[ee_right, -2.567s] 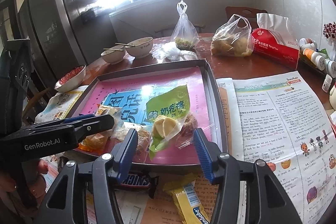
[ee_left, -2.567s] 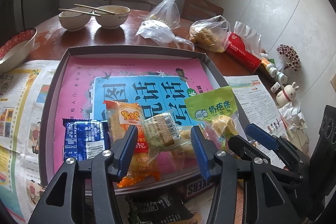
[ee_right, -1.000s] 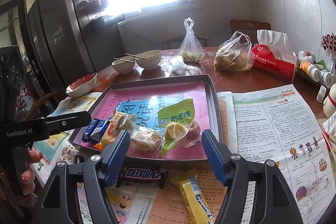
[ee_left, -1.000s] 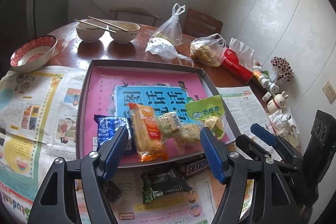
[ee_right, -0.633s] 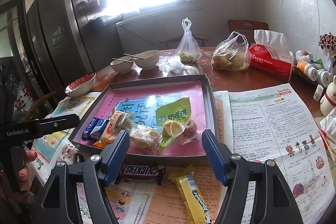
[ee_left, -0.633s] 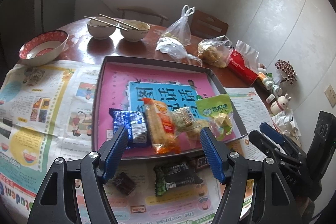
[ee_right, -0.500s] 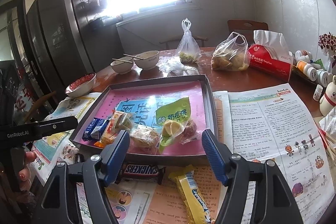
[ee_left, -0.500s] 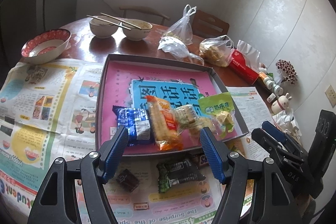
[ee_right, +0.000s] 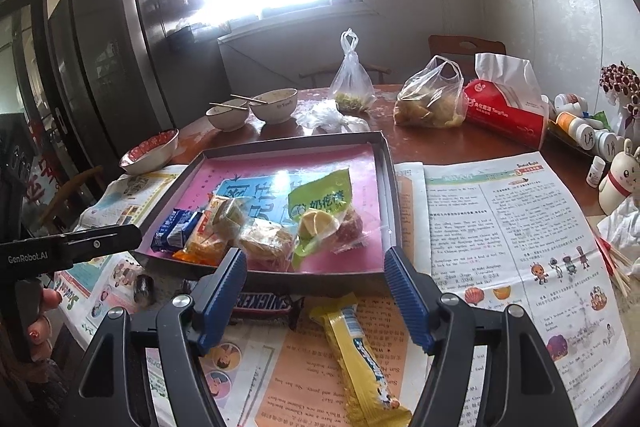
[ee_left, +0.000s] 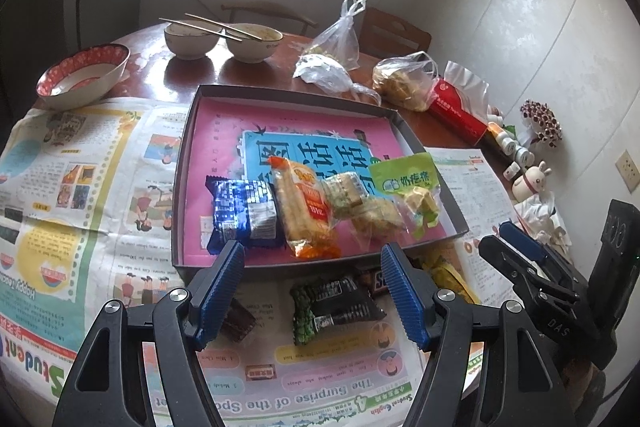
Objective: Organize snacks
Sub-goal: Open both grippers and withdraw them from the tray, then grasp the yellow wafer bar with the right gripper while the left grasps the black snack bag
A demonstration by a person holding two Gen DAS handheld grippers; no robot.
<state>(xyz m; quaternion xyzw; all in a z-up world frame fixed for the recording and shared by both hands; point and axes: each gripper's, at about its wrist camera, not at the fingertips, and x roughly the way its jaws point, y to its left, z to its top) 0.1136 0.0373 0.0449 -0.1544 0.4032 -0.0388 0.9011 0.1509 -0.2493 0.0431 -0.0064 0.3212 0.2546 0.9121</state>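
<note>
A grey tray point(ee_left: 182, 163) with a pink and blue lining holds a row of snacks: a blue pack point(ee_left: 244, 213), an orange pack point(ee_left: 304, 211), clear-wrapped cakes point(ee_left: 360, 207) and a green bag point(ee_left: 406, 181). In front of the tray on newspaper lie a dark green-edged pack point(ee_left: 334, 307), a small dark sweet point(ee_left: 238, 321), a Snickers bar point(ee_right: 264, 303) and a yellow bar point(ee_right: 360, 351). My left gripper point(ee_left: 314, 291) is open and empty above the dark pack. My right gripper point(ee_right: 314, 293) is open and empty above the Snickers and yellow bars.
Newspapers point(ee_left: 80, 187) cover the near table. At the back stand two bowls with chopsticks point(ee_left: 224, 37), a red bowl point(ee_left: 82, 75), plastic bags point(ee_left: 400, 83) and a red tissue pack point(ee_left: 460, 107). Small bottles and a rabbit figure point(ee_left: 528, 179) line the right wall.
Both grippers have pulled back and up from the tray, so the loose snacks in front of it have come into view. The left one drifted left. Both stay open.
</note>
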